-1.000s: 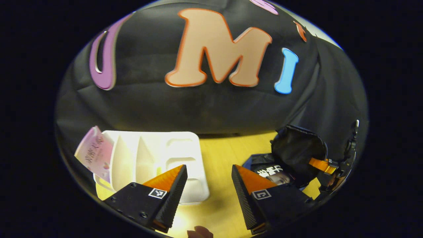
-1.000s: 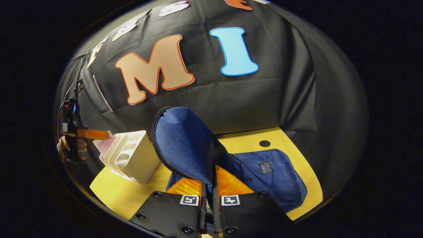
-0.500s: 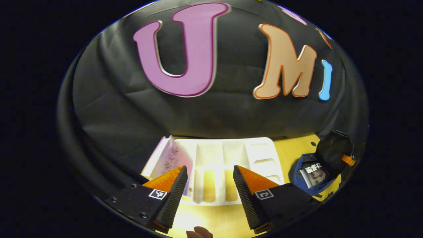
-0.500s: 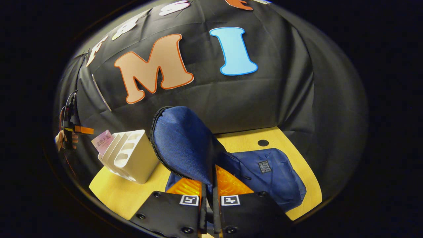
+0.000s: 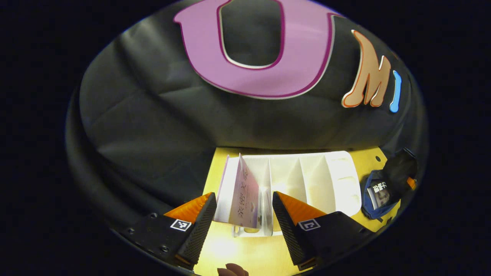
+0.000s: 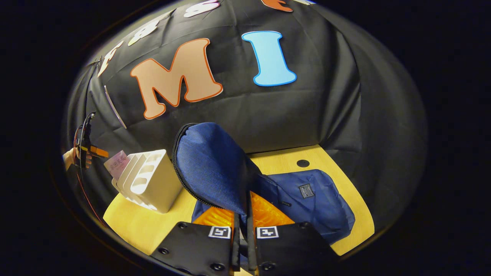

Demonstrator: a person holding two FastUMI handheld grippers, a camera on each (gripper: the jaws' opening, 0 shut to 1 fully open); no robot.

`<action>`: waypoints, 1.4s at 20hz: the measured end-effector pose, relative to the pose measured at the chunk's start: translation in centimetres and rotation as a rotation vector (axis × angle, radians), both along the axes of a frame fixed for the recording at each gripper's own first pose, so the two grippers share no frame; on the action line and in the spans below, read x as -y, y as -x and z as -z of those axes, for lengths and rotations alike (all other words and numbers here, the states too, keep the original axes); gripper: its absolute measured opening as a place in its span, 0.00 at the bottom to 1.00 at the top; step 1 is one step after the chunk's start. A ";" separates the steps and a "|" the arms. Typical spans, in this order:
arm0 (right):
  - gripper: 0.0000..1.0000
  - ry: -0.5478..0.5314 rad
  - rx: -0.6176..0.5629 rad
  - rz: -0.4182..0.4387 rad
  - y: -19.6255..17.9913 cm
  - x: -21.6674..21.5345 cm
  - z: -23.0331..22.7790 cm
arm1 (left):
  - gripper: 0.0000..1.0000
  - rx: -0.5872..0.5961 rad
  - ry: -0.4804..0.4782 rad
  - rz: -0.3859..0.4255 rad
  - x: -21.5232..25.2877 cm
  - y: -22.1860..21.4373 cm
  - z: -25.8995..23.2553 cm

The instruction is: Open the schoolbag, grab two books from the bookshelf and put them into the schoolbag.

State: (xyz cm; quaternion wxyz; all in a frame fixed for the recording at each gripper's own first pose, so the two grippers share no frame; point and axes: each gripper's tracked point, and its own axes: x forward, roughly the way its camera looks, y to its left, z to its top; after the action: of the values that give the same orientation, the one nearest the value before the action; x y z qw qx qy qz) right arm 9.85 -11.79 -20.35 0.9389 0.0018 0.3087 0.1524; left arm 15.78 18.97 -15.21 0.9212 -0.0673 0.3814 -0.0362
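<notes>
A pink book [image 5: 245, 180] stands in the left end slot of the white bookshelf [image 5: 310, 178]. My left gripper [image 5: 242, 197] is open, and the book lies straight ahead between its fingers, untouched. At the far right lies the blue schoolbag [image 5: 370, 203], open, with another book [image 5: 379, 193] inside. My right gripper [image 6: 241, 209] is shut on the schoolbag's front flap [image 6: 207, 165] and holds it lifted. The rest of the schoolbag [image 6: 318, 207] lies flat on the table. To the bag's left are the bookshelf [image 6: 153, 184] and the pink book [image 6: 117, 163], with the left gripper [image 6: 92, 150] beside the book.
The yellow table [image 6: 130, 220] carries the bookshelf and the bag, and has a small round hole [image 6: 302, 163] near its back edge. The booth's black cloth wall stands close behind the table. A hand [image 6: 69, 157] holds the left gripper.
My left gripper has swung left from the bag side to the bookshelf's left end, bringing the pink book between its open fingers. The right gripper has kept the flap raised.
</notes>
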 end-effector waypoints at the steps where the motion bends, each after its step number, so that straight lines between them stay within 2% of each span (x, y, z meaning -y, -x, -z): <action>1: 0.11 0.003 -0.002 0.002 0.1 0.0 0.0 | 0.86 -0.030 0.029 0.007 -0.4 -0.4 1.0; 3: 0.11 0.000 -0.010 0.008 0.3 -0.1 0.1 | 0.86 -0.058 0.027 0.009 -1.4 -1.5 2.5; 4: 0.14 -0.001 -0.012 0.011 0.5 -0.1 0.1 | 0.87 -0.073 0.009 0.013 -1.7 -2.2 3.1; 5: 0.11 0.004 -0.010 0.011 0.7 -0.1 0.0 | 0.86 -0.094 -0.010 0.016 -2.1 -2.6 4.0; 7: 0.11 0.015 -0.007 0.011 1.2 0.3 -0.2 | 0.86 -0.127 -0.033 0.024 -2.4 -3.0 5.4; 8: 0.07 0.018 -0.007 0.012 1.4 0.4 -0.4 | 0.86 -0.147 -0.031 0.028 -2.3 -3.2 6.1; 10: 0.11 0.023 -0.012 0.018 1.7 0.5 -0.3 | 0.86 -0.187 -0.017 0.037 -1.6 -3.3 7.3; 11: 0.07 0.021 -0.013 0.021 1.7 0.6 -0.3 | 0.86 -0.195 0.002 0.043 -1.2 -3.2 7.6; 21: 0.07 0.019 -0.018 0.020 1.8 0.3 -0.2 | 0.78 -0.242 0.045 0.115 2.1 -2.5 6.9; 22: 0.14 0.018 -0.018 0.019 1.8 0.3 -0.2 | 0.79 -0.257 0.044 0.115 2.3 -2.3 7.1; 24: 0.11 0.015 -0.018 0.019 1.9 0.4 -0.2 | 0.70 -0.289 0.030 0.114 2.4 -1.9 7.7; 25: 0.11 0.014 -0.018 0.020 1.9 0.5 -0.3 | 0.60 -0.301 0.020 0.110 2.4 -1.9 8.0; 26: 0.11 0.012 -0.017 0.022 2.0 0.6 -0.3 | 0.55 -0.313 0.018 0.107 2.4 -1.8 8.1; 27: 0.07 0.012 -0.019 0.023 1.9 0.7 -0.3 | 0.44 -0.312 0.030 0.112 3.0 -1.9 7.9; 28: 0.07 0.010 -0.018 0.025 2.0 0.8 -0.4 | 0.43 -0.313 0.038 0.124 3.6 -1.8 7.8</action>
State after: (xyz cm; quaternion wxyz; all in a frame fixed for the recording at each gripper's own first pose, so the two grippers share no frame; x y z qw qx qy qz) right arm 7.89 -12.58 -19.97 0.9379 0.0023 0.3178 0.1392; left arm 17.54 15.40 -22.99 0.8451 -0.0661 0.5229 -0.0894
